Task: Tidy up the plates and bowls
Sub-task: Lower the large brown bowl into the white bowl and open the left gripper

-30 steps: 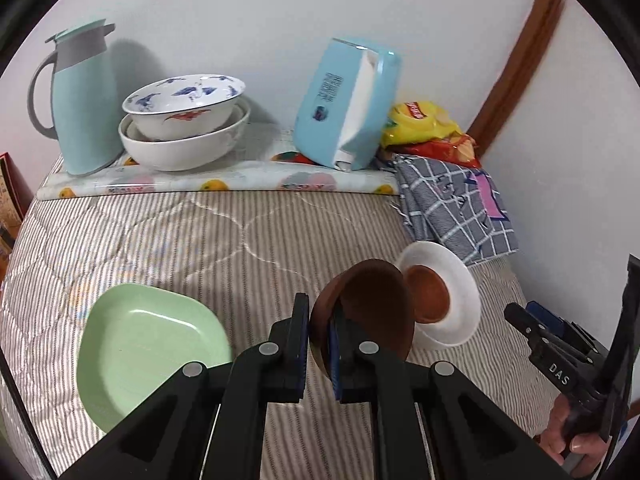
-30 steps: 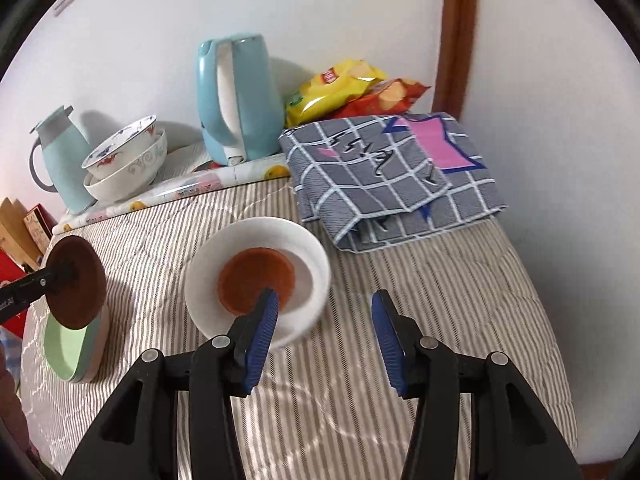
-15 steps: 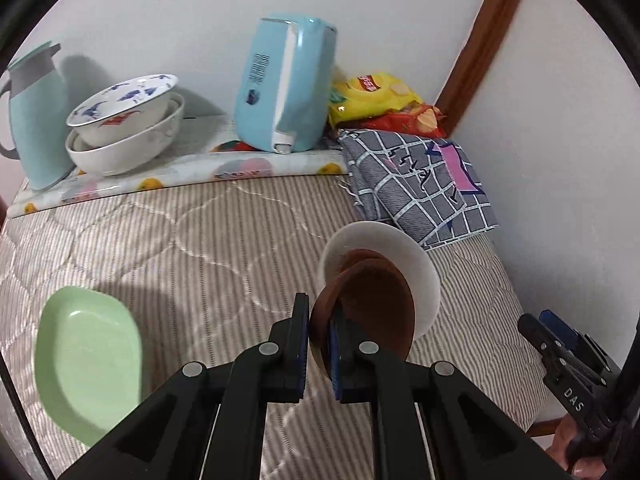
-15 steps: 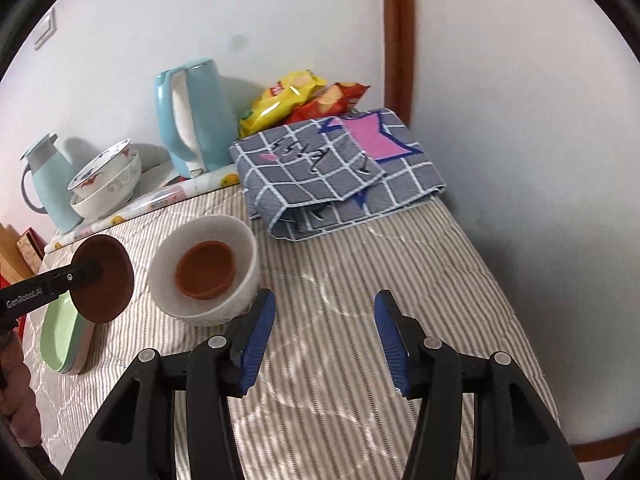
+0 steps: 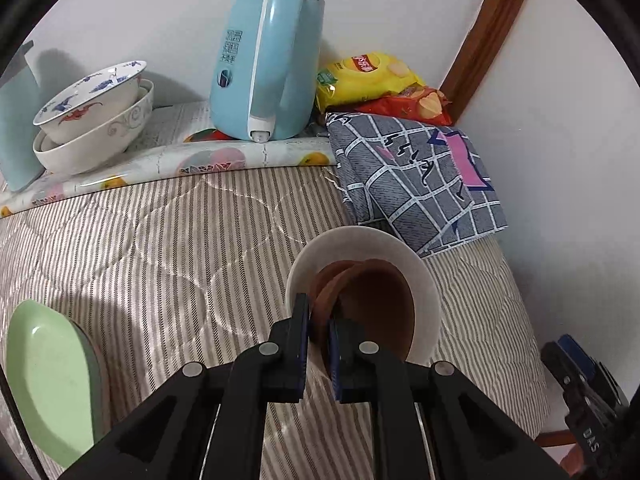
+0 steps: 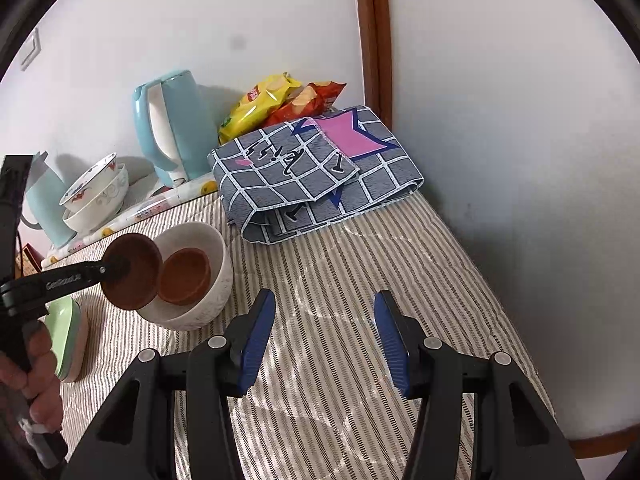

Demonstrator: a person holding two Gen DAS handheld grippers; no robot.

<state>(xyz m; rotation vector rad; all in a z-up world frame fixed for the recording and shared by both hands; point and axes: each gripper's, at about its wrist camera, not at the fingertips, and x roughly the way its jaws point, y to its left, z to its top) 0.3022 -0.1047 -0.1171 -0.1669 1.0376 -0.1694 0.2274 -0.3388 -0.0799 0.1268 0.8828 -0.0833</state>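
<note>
My left gripper [image 5: 319, 330] was clamped on the near rim of the brown dish [image 5: 376, 308], tipped up on edge over the white bowl [image 6: 208, 280], which sat on the striped quilt [image 5: 160, 248] toward its right edge. A second brown dish [image 6: 185, 277] already lay in the bottom of that bowl. To do this well, I judged, I had to level the held dish first, line its centre over the one below, lower until the far edge touched, and only then let go; a drop from this tilt could clatter or tip the bowl on the soft quilt.

My right gripper [image 6: 326, 338] hung over bare quilt nearer the right edge, jaws apart with nothing between them, well clear of the bowl. It could have steadied the bowl's wall if the quilt gave way.

At the near left edge sat the green plate [image 5: 48, 380], well apart from the bowl and out of my path. Just beyond the bowl, toward the far right corner, lay the folded checked cloth [image 6: 316, 176]; its near fold was close to the bowl's rim, so I had little room to swing that way. Along the far edge stood two stacked patterned bowls [image 5: 92, 124], the blue kettle [image 5: 264, 68], and snack bags [image 5: 368, 80] in the corner.
</note>
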